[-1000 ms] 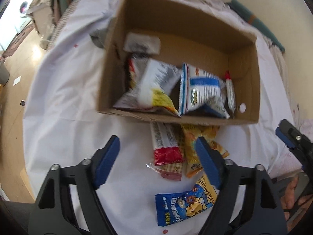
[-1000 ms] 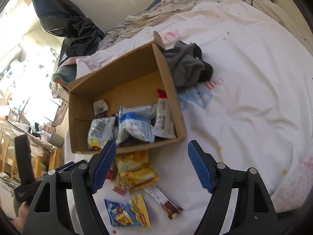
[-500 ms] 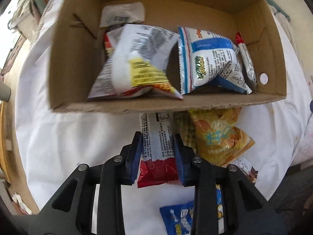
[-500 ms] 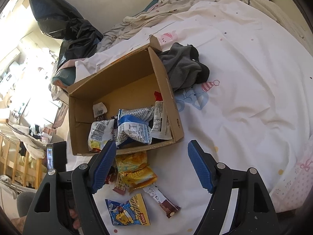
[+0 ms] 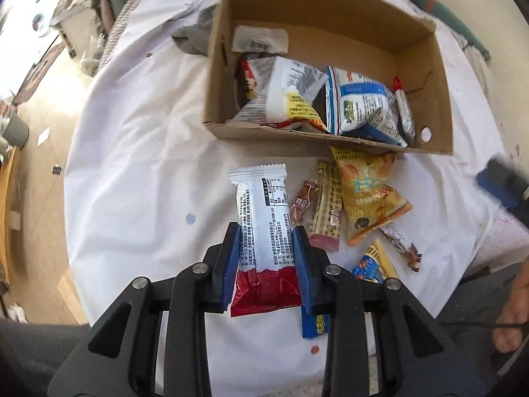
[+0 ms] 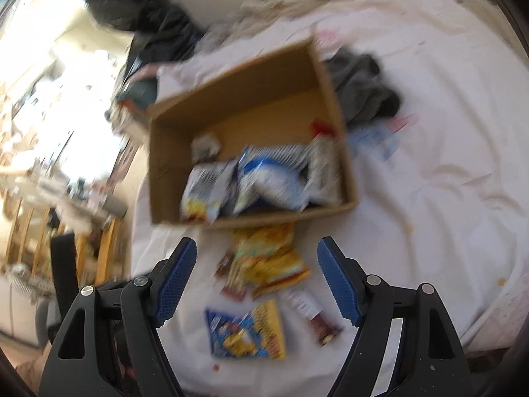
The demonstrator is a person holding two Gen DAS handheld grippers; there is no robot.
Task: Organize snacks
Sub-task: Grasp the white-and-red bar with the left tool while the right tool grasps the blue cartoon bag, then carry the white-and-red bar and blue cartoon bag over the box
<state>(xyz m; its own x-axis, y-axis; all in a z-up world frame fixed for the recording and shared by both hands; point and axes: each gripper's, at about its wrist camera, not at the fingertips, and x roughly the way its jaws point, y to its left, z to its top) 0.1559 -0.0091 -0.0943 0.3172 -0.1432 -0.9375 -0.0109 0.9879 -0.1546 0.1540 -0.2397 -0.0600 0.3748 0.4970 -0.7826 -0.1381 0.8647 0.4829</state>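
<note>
My left gripper (image 5: pixel 266 236) is shut on a long silver packet with a red end (image 5: pixel 264 228), held clear of the white sheet in front of the cardboard box (image 5: pixel 215 76). The box holds a silver-and-yellow bag (image 5: pixel 284 96), a blue-and-white bag (image 5: pixel 360 106) and smaller packets. Loose on the sheet lie a yellow bag (image 5: pixel 367 192), a striped bar (image 5: pixel 325 208), a brown-ended bar (image 5: pixel 401 243) and a blue-and-yellow packet (image 6: pixel 248 330). My right gripper (image 6: pixel 256 261) is open above these loose snacks, nothing between its fingers; its view is blurred.
A grey cloth (image 6: pixel 363 82) lies beside the box's far right corner. Dark bags (image 6: pixel 142 6) and bedding pile up behind. The bed edge drops to a wooden floor (image 5: pixel 36 106) on the left. A person's foot (image 5: pixel 512 324) shows at the lower right.
My left gripper went from open to shut on the silver-and-red packet near the box front, then drew it back and up off the sheet. My right gripper shifted toward the loose snacks, still open.
</note>
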